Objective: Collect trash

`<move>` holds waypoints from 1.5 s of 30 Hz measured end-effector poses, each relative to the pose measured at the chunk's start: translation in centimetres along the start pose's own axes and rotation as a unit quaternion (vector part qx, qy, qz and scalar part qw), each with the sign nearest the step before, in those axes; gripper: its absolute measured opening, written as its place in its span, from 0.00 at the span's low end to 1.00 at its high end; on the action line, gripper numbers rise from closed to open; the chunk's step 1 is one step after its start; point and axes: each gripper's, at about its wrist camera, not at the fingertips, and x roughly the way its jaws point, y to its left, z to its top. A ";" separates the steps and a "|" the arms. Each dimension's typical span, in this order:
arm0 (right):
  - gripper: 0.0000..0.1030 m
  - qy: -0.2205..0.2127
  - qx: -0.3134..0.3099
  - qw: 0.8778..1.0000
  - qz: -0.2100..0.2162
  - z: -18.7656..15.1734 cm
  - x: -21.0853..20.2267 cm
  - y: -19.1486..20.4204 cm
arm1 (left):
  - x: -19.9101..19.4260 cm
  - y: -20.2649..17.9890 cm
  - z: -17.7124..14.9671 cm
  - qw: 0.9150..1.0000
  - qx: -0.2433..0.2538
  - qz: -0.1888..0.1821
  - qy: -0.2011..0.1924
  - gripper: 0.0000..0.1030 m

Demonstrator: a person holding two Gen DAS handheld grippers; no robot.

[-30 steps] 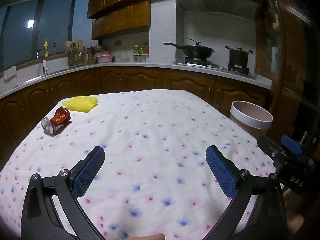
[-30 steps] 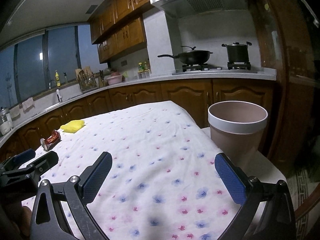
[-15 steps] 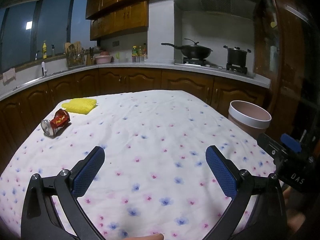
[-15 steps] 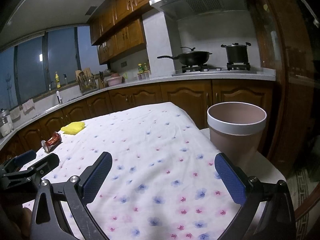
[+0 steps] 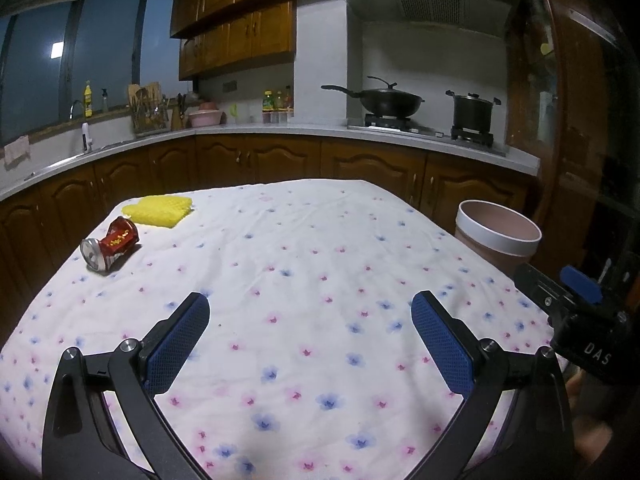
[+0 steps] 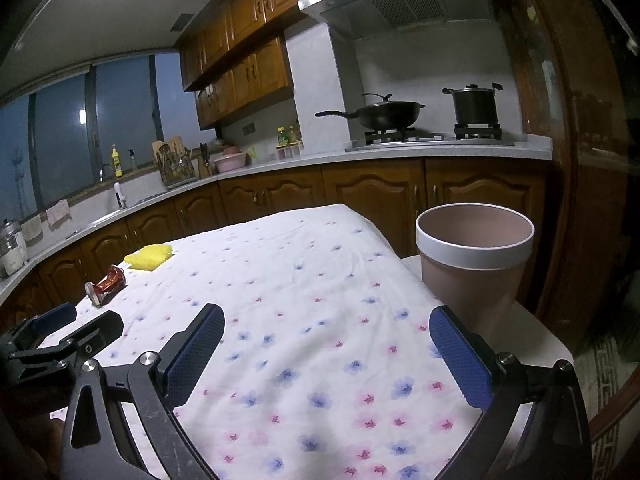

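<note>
Crushed red can (image 5: 111, 247) (metal, dented) lies beside knobbly yellow sponge (image 5: 159, 210).

A wok (image 5: 390, 101) and pot (image 5: 473, 111) sit on the stove (image 5: 428, 128).

Both grippers are the same build: the left gripper (image 5: 310, 338) and right gripper (image 6: 326, 350) have matte black angular arms with triangular cutouts, silver round screws at the pivots, and jaws faced with dark blue, fine-textured pads (image 5: 176, 344). In the left view the other unit's black body carries white "DAS" lettering (image 5: 598, 359) and a blue tab (image 5: 580, 282). The black frames look scuffed.
</note>
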 end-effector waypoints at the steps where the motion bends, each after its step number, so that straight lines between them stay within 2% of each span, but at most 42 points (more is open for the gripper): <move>1: 1.00 0.000 0.000 1.000 0.000 0.0 0.0 0.0 | 0.0 0.0 0.0 1.000 0.000 0.000 0.000 1.00; 45: 1.00 0.002 0.001 1.000 0.001 0.1 0.1 0.2 | 0.5 -0.4 0.4 1.000 0.002 -0.006 0.001 1.00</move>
